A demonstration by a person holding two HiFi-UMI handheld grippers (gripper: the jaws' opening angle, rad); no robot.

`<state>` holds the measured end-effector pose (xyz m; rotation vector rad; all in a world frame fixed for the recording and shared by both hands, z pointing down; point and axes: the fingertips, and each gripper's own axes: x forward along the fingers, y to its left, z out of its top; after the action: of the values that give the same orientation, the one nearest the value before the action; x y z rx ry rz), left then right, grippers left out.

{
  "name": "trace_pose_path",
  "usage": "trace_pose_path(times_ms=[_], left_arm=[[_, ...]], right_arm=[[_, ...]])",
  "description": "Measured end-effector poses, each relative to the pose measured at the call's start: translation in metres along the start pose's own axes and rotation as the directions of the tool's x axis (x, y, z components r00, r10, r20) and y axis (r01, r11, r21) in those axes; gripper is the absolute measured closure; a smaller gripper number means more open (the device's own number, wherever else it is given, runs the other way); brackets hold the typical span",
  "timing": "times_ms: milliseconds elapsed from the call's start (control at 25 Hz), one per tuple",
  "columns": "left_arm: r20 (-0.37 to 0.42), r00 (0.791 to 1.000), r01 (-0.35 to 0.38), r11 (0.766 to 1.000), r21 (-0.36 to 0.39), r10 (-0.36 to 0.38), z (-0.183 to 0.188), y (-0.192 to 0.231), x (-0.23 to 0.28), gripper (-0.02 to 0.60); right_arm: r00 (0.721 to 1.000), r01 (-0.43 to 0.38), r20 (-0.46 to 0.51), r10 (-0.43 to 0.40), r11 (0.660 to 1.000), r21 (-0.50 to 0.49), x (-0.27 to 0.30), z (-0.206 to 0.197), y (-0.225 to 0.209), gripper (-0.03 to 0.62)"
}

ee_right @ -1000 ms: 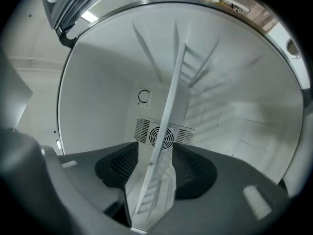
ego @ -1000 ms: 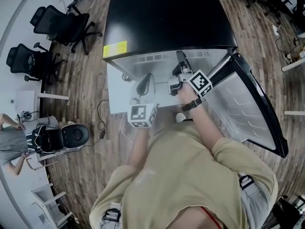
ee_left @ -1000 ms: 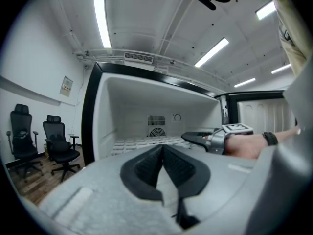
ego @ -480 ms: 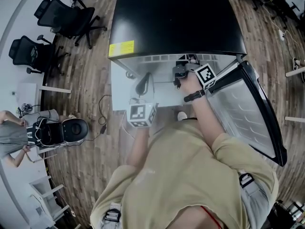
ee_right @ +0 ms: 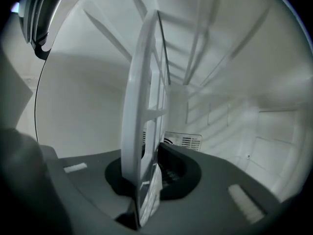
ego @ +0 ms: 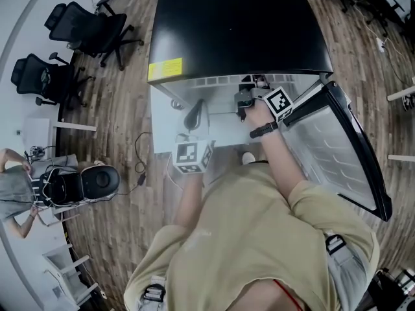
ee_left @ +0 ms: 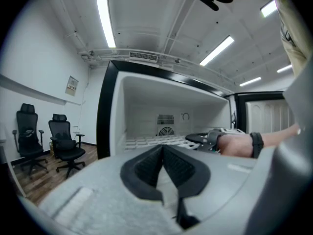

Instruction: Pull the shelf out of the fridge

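Observation:
The black fridge [ego: 240, 24] stands open, its door [ego: 337, 144] swung to the right. A white grid shelf [ego: 207, 83] lies inside. My right gripper [ego: 245, 94] reaches into the cavity. In the right gripper view the shelf's front edge [ee_right: 144, 106] runs between the jaws of the right gripper [ee_right: 151, 173], which have just been closing and now pinch it. My left gripper [ego: 196, 112] hangs in front of the opening, shut and empty. From the left gripper view, the left gripper [ee_left: 163, 153] points at the shelf [ee_left: 146, 142], with the right hand [ee_left: 234, 143] to the right.
Two black office chairs [ego: 78, 28] stand on the wooden floor to the left, also seen as chairs [ee_left: 63, 138] in the left gripper view. A dark device [ego: 87, 183] with a cable sits on the floor at left, beside a person [ego: 13, 190].
The right gripper has moved deeper into the fridge and stopped at the shelf's front edge. The left gripper has stayed where it was.

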<state>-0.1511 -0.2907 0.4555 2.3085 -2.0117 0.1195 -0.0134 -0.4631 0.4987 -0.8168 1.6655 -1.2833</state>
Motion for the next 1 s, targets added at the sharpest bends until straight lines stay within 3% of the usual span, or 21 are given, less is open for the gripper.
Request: trace_pose_path(times_ms=[360,1000], left_arm=[[-0.001,1.000,0.031,1.000,-0.005,-0.031,-0.006,-0.011,-0.018,0.580],[0.009,0.999,0.052,0.998,-0.039,-0.052,-0.008,-0.010,-0.054,0.580]], right_arm=[[0.998,-0.062,-0.027,0.061,0.998,-0.024,-0.006,-0.002,0.001,0.554],[0.997,-0.073,-0.010,0.073,0.997,-0.016,-0.032,-0.007,0.010,0.556]])
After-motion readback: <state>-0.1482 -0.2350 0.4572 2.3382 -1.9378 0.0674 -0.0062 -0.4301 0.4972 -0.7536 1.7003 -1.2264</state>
